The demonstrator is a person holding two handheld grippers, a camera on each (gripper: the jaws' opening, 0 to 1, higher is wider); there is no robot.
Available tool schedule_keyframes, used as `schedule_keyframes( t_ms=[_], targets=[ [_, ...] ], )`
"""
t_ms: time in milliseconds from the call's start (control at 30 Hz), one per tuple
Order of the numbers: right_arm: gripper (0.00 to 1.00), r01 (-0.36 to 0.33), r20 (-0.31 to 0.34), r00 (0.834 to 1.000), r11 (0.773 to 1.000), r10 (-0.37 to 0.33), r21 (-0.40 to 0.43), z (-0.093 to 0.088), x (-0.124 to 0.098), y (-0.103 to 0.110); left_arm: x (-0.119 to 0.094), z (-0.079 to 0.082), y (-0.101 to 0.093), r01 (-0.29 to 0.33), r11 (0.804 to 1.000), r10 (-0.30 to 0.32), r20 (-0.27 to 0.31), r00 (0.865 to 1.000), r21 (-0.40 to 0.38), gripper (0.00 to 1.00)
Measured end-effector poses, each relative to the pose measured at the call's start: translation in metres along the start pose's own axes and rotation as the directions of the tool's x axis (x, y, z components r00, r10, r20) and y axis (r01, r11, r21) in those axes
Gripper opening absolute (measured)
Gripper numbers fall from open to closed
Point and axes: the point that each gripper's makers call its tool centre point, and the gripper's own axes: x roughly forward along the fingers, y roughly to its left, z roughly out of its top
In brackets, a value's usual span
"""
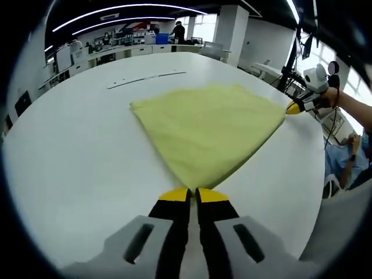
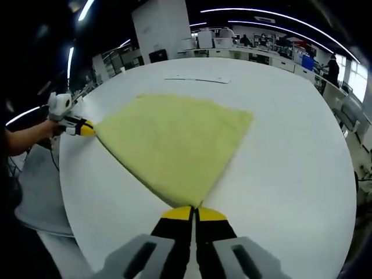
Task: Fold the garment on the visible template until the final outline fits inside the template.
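2 tongs [image 1: 193, 195] [image 2: 193, 213] pinching yellow garment [image 1: 209, 125] corners, white table [image 1: 75, 157]

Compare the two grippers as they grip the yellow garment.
The left gripper pinches one pointed corner of the yellow garment; the right gripper pinches the neighbouring pointed corner along the same near edge. They share yellow-tipped black jaws, closed on cloth that lies flat on the white table.
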Motion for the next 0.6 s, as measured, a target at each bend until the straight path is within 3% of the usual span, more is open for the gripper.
schedule_keyframes(
  t_ms=[600],
  targets=[
    [0.00,-0.026,-0.012,1.000,0.999,0.027,0.018,-0.013,-0.007,0.015,-0.016,-0.015,-0.007,0.004,1.000,-0.004,-0.004,1.000,-0.004,0.00]
  ],
)
